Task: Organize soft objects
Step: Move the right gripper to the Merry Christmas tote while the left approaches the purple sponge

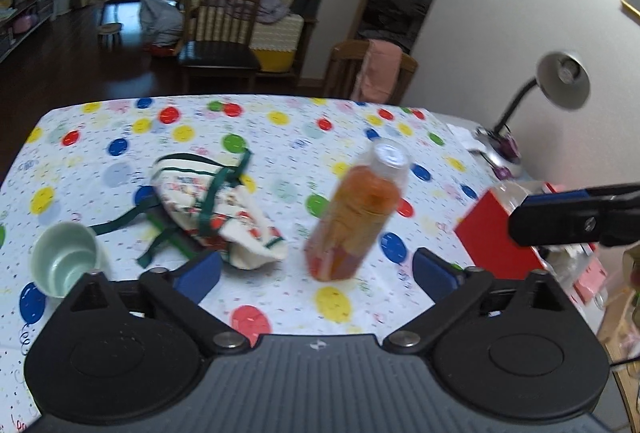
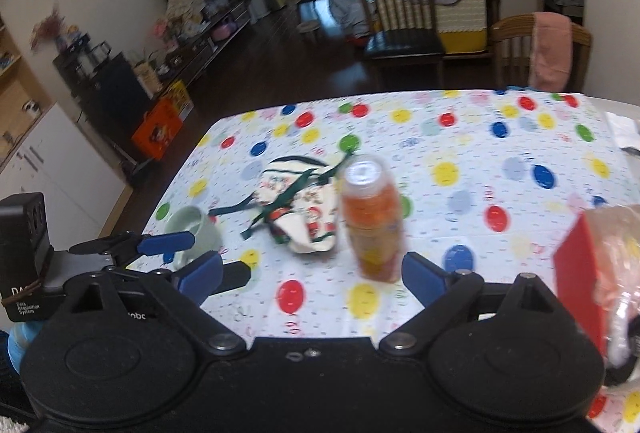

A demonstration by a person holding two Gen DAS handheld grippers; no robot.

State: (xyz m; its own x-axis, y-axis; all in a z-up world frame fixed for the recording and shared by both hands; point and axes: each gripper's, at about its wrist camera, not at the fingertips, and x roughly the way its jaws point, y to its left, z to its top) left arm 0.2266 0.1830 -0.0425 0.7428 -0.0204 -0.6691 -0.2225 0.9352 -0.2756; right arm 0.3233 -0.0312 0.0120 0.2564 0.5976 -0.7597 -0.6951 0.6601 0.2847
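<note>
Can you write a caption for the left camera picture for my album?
Open left gripper above a spotty tablecloth with a crumpled cloth bag, orange drink bottle and pale green cup.

On the black box [image 2: 24,257] mounted at the left edge of the right wrist view, the words "Data Acquisition System" can be read beneath larger letters that are partly cut off. The letters "obo" are seen on the gripper body [image 2: 136,317] beside it. The print on the cloth bag [image 2: 308,209] and bottle [image 2: 374,221] is too blurred to be read.

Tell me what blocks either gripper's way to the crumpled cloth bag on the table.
Nothing blocks the left gripper from the cloth bag. The orange bottle stands beside the bag, partly across the right gripper's line to it.
</note>
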